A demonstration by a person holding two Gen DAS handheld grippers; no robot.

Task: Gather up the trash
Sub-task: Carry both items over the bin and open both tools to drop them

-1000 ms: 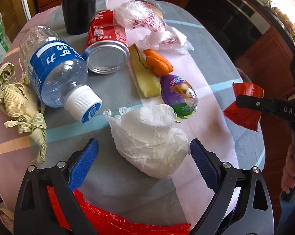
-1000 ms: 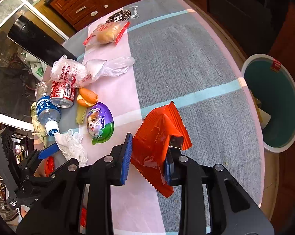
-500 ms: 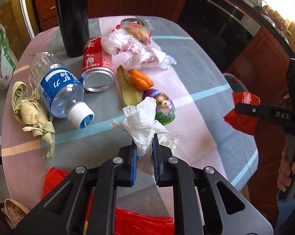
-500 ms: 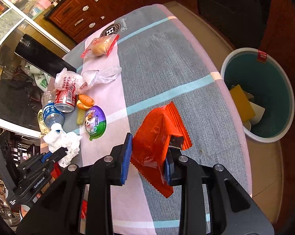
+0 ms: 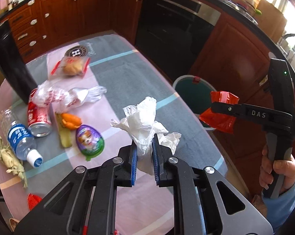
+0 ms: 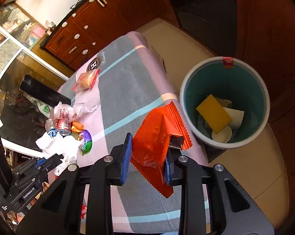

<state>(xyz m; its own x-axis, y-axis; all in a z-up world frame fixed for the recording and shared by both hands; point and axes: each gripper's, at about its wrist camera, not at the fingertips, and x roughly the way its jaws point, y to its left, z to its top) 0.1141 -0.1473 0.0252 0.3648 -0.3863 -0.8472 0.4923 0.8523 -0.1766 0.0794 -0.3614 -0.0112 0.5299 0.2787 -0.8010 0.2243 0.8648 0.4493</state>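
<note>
Left gripper [image 5: 144, 161]: my jaws are clamped on a crumpled white tissue [image 5: 145, 121], which sticks up above the blue pads, lifted off the table.
Right gripper [image 6: 147, 160]: my jaws pinch a red snack wrapper [image 6: 157, 137] between the blue pads; from my left camera I see it held out past the table edge, in front of the bin.
Table [image 5: 127, 78]: round, under a grey, pink and teal cloth.
Nearest litter: a purple egg-shaped pack [image 5: 90, 140] with a dog on it lies just left of my left gripper; touching it are orange peel [image 5: 71, 120] and a yellowish peel strip [image 5: 64, 135].
Left side: a water bottle [image 5: 20, 139] lies on its side, cap toward me, beside a red can [image 5: 38, 117] also on its side; pale husks [image 5: 8, 156] rest at the rim.
Further: a crumpled plastic bag [image 5: 69, 97] sits beyond the can, and a wrapped bun [image 5: 72, 67] beyond that.
Bin [image 6: 223, 101]: stands on the floor beside the table, teal inside, holding a yellow sponge [image 6: 214, 113] and white scraps.
</note>
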